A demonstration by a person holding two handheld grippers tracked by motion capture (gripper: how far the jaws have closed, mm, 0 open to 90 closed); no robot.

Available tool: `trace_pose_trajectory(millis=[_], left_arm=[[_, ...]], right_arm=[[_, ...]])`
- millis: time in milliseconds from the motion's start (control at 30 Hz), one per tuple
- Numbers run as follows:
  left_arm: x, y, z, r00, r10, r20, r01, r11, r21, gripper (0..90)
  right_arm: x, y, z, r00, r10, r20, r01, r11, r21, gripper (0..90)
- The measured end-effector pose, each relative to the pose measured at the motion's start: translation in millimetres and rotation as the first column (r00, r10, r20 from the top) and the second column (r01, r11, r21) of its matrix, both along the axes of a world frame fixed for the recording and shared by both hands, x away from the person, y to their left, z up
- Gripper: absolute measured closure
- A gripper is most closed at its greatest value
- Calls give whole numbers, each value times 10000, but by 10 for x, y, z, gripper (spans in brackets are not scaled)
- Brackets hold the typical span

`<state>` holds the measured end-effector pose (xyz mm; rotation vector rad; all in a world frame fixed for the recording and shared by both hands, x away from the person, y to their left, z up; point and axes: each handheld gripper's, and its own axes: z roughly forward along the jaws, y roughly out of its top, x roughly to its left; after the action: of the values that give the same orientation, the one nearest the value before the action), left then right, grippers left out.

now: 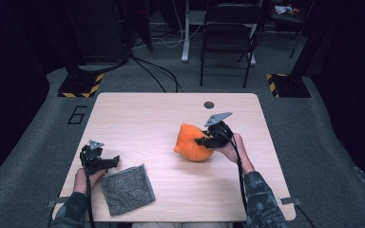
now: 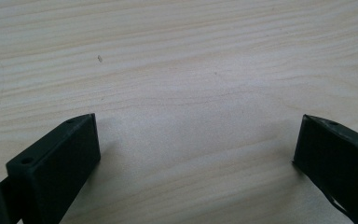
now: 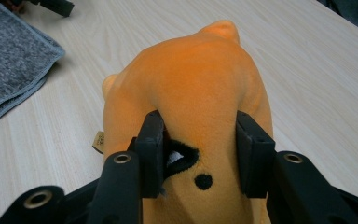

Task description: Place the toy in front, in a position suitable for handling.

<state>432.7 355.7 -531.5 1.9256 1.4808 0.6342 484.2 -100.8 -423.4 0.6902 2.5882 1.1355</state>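
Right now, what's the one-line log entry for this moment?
right gripper: shut on plush | left gripper: open, over table | cloth: flat by left gripper

The plush toy (image 1: 193, 142) sits right of centre on the table (image 1: 142, 114); the folded cloth (image 1: 127, 189) lies at its front left, well apart.

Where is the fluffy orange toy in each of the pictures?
High view: the orange plush toy sits right of the table's middle, pinched by the right gripper.
Left gripper view: bare wooden table between open jaws; no toy here.
Right gripper view: it fills the centre, squeezed between the jaws.
Shared landmark: the grey folded cloth.
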Motion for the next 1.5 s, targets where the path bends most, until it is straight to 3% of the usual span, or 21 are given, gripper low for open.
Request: trace_pose_trajectory(millis=[200, 267, 333, 367, 467, 600, 800, 900, 967, 1033, 1300, 1367, 1467, 1500], left_arm=[[-3, -7, -4, 10000, 76, 51, -75, 9999, -83, 0], [-4, -1, 0, 10000, 22, 11, -22, 10000, -9, 0], [-4, -3, -1, 10000, 56, 33, -56, 10000, -28, 0], [-5, -2, 0, 10000, 39, 2, -39, 10000, -28, 0], [-6, -1, 0, 10000, 38, 17, -37, 10000, -7, 0], [-18, 3, 1, 10000, 22, -23, -22, 10000, -7, 0], [-16, 5, -3, 10000, 26, 50, -26, 10000, -57, 0], [-17, 7, -3, 10000, 19, 41, -19, 10000, -70, 0], [-16, 11, -3, 10000, -13, 52, 13, 10000, -47, 0], [-17, 11, -2, 10000, -11, 37, 11, 10000, -49, 0], [-26, 31, -6, 9999, -138, 80, 139, 9999, -54, 0], [-27, 34, -7, 9999, -129, 97, 129, 9999, -60, 0], [-31, 48, -1, 9996, -273, 33, 273, 9996, -73, 0], [-38, 58, 2, 9995, -319, -19, 319, 9995, -28, 0]], right_arm=[[49, 60, -53, 9995, 301, -42, -301, 9995, 50, 578], [99, 108, -151, 9996, 267, -84, -271, 9982, -542, 556], [103, 112, -185, 9999, 145, -45, -147, 9986, -515, 544], [118, 96, -199, 9999, 88, -118, -92, 9996, -264, 509], [130, 53, -192, 9989, -426, -190, 422, 9989, -192, 355], [101, -6, -153, 9963, -857, -9, 857, 9962, 149, 185], [-26, -183, -54, 9882, -1525, -125, 1530, 9854, 745, 135], [-112, -303, -2, 9790, -2016, -311, 2038, 9732, 1062, 112], [-213, -377, 24, 9675, -2499, -379, 2528, 9593, 1256, 99], [-252, -395, 20, 9637, -2630, -465, 2670, 9545, 1329, 98], [-548, -625, -36, 9413, -3329, -561, 3367, 9377, 862, 94], [-593, -662, -45, 9392, -3378, -613, 3422, 9354, 891, 96], [-725, -798, -103, 9294, -3639, -616, 3676, 9276, 661, 96], [-785, -884, -143, 9209, -3840, -669, 3875, 9204, 522, 96]])
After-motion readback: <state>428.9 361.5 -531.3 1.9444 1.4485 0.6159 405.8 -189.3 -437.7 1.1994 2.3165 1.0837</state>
